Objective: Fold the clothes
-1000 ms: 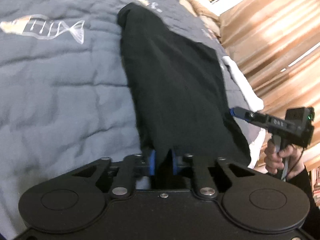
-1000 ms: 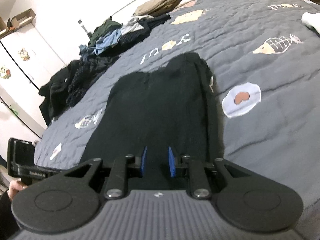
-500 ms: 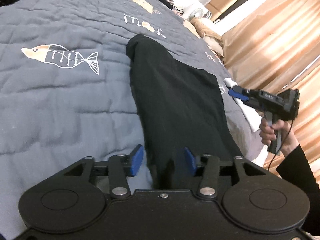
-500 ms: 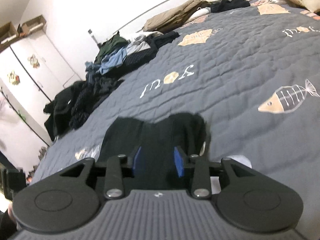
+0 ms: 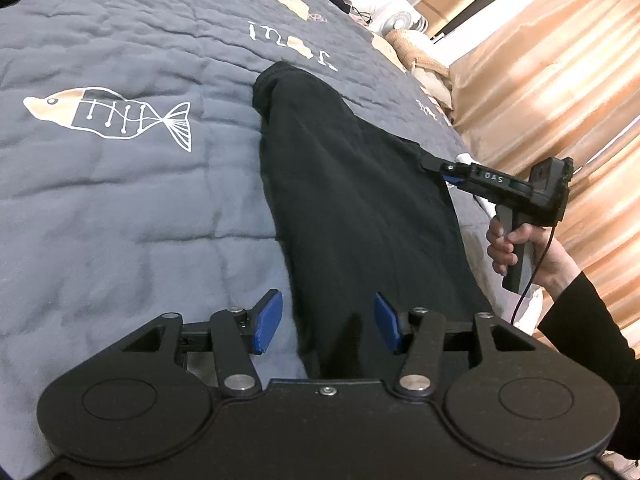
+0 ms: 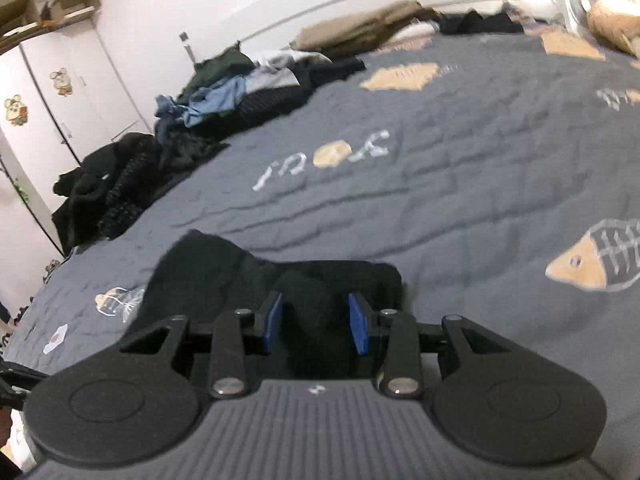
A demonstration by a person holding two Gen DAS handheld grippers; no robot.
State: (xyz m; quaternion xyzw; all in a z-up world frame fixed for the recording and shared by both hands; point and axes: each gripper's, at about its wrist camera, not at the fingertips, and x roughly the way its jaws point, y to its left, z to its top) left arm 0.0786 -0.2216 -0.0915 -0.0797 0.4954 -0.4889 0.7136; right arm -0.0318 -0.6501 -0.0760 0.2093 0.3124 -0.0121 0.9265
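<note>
Home bedroom: quilted bedspread (image 6: pixel 480 168), wardrobe (image 6: pixel 60 100), curtains (image 5: pixel 560 80).

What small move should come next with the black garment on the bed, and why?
Probably draw both tools back clear of the cloth. The left tool and the right tool both stand open, so neither grips the black garment, which lies long and narrow on the grey quilt, likely ready for the next fold.

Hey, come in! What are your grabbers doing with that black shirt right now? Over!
Left gripper open, astride black garment. Right gripper open over garment's other edge. Garment flat on grey quilt. Nothing in the way; clothes pile far off.
</note>
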